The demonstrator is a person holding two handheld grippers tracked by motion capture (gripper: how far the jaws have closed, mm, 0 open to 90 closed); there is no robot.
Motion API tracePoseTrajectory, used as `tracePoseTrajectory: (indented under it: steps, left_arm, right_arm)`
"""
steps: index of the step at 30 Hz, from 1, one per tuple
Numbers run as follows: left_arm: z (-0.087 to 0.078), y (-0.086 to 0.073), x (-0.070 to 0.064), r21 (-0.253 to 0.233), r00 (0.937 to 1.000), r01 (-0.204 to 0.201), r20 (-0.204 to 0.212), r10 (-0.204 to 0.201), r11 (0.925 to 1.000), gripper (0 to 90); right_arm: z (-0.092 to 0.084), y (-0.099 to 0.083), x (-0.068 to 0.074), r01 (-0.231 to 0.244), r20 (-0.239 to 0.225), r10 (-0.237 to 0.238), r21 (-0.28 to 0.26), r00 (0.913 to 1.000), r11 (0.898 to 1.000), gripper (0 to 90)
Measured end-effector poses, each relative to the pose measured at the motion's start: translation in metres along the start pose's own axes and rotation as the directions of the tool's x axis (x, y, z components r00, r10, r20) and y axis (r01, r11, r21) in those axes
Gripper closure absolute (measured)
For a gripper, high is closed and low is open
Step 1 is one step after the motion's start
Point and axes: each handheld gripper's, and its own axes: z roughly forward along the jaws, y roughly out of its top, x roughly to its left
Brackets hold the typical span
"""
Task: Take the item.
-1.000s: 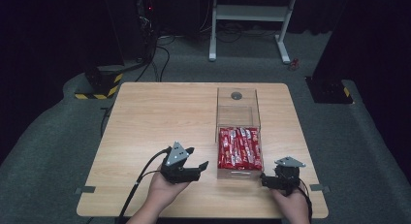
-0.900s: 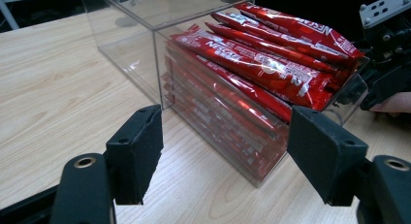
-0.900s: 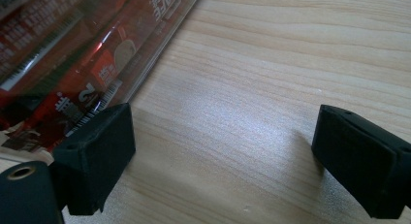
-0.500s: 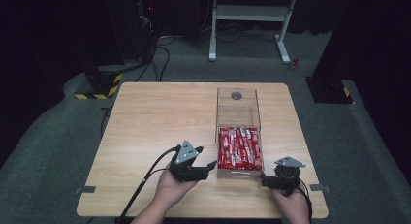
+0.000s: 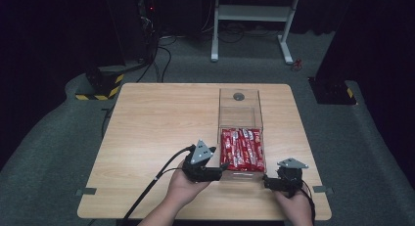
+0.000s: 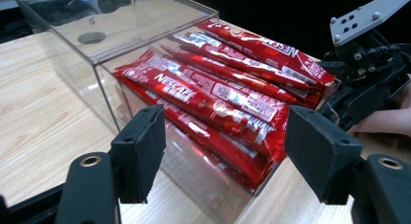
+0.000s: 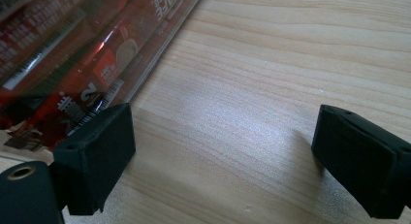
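Just ahead of the parted left gripper fingers, red sachets.

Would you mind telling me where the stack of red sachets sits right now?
In the high view the red sachets lie in the near compartment of the clear box, right of centre on the table, between the left gripper and right gripper.
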Motion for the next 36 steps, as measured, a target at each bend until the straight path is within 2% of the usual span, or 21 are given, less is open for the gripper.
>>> tracePoseTrajectory:
  steps: [4,7,16,20,23,30,36]
  left_arm:
    - [0.007,0.002,-0.003,0.007,1.0000,0.003,0.004,-0.003,1.0000,32.8]
    - [0.014,0.002,-0.007,0.016,0.9998,-0.012,-0.014,0.012,0.9998,34.4]
    - [0.027,-0.001,-0.012,0.026,0.9995,-0.013,-0.028,0.014,0.9996,44.7]
    - [0.028,-0.002,-0.013,0.030,0.9992,-0.019,-0.033,0.020,0.9994,49.2]
    - [0.026,-0.004,-0.010,0.040,0.9999,-0.012,-0.012,0.012,0.9991,56.0]
    - [0.022,-0.006,-0.007,0.035,1.0000,0.006,-0.008,-0.006,0.9994,64.3]
    - [0.025,-0.007,-0.010,0.028,1.0000,0.001,-0.004,-0.001,0.9996,68.4]
  right_arm:
    - [0.000,0.000,0.000,0.000,-0.002,0.000,0.000,1.0000,1.000,8.1]
    - [0.000,0.000,0.000,0.001,-0.003,-0.001,0.000,1.0000,1.000,8.1]
    - [0.000,0.000,0.001,-0.001,-0.004,0.001,0.000,1.0000,1.000,8.1]
    - [0.000,0.000,0.001,-0.001,-0.004,0.001,0.000,1.0000,1.000,8.1]
    - [0.000,0.000,0.001,-0.001,-0.004,0.001,0.000,1.0000,1.000,8.1]
    - [0.000,0.000,0.001,-0.002,-0.004,0.002,-0.001,1.0000,1.000,8.2]
    - [0.000,0.000,0.001,-0.002,-0.004,0.002,-0.001,1.0000,1.000,8.2]
